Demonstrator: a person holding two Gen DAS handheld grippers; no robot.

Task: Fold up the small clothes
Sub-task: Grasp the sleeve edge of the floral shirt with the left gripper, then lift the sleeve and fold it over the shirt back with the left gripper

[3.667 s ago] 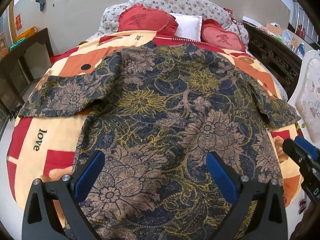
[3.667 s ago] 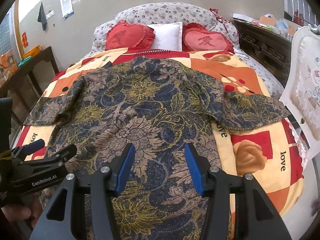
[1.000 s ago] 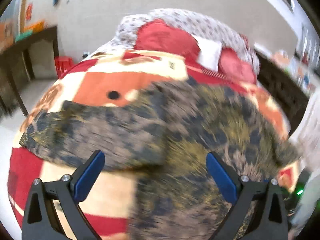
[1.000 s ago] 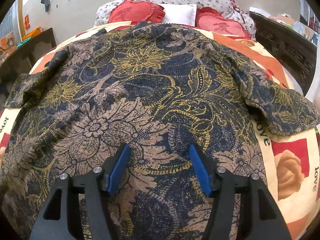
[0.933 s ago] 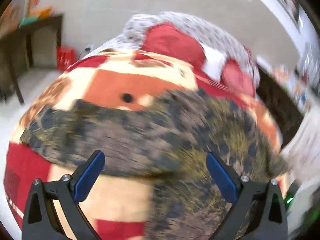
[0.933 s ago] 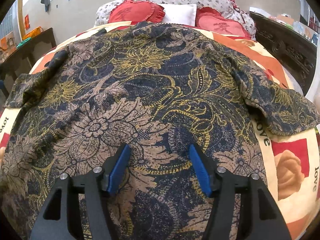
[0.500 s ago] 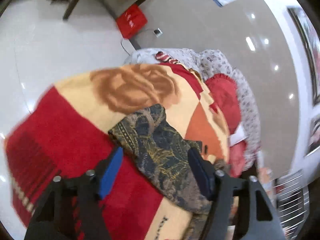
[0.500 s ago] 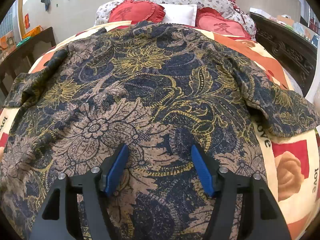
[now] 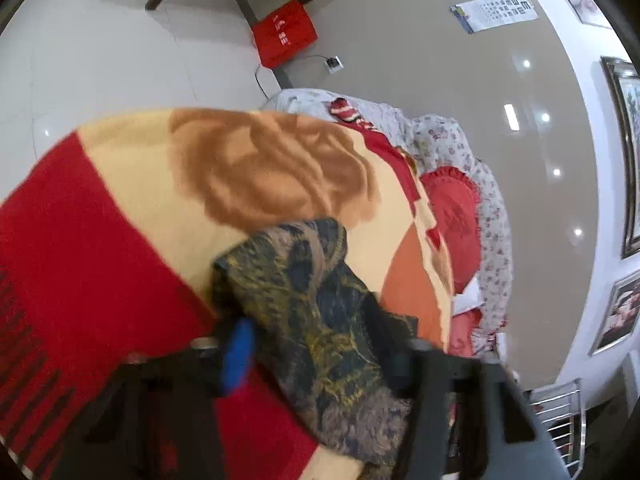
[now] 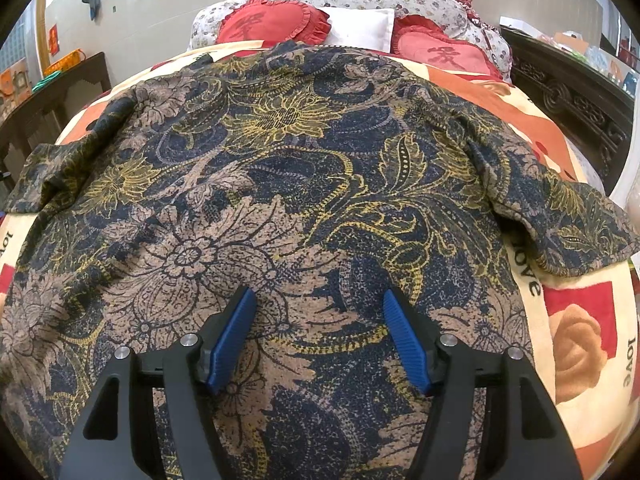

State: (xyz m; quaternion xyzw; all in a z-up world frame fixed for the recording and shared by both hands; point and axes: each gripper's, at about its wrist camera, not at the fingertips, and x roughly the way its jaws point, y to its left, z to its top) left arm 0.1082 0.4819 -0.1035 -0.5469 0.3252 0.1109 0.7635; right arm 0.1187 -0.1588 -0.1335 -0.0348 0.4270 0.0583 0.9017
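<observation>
Fabric of the shirt looked soft and limp; left claw, closing, seemingly pinched its sleeve edge; right claw gaped empty.

In the left wrist view the left tool is blurred, its right finger hidden behind the sleeve so pad contact is unclear, while the shirt runs off the right wrist view's lower edge.
</observation>
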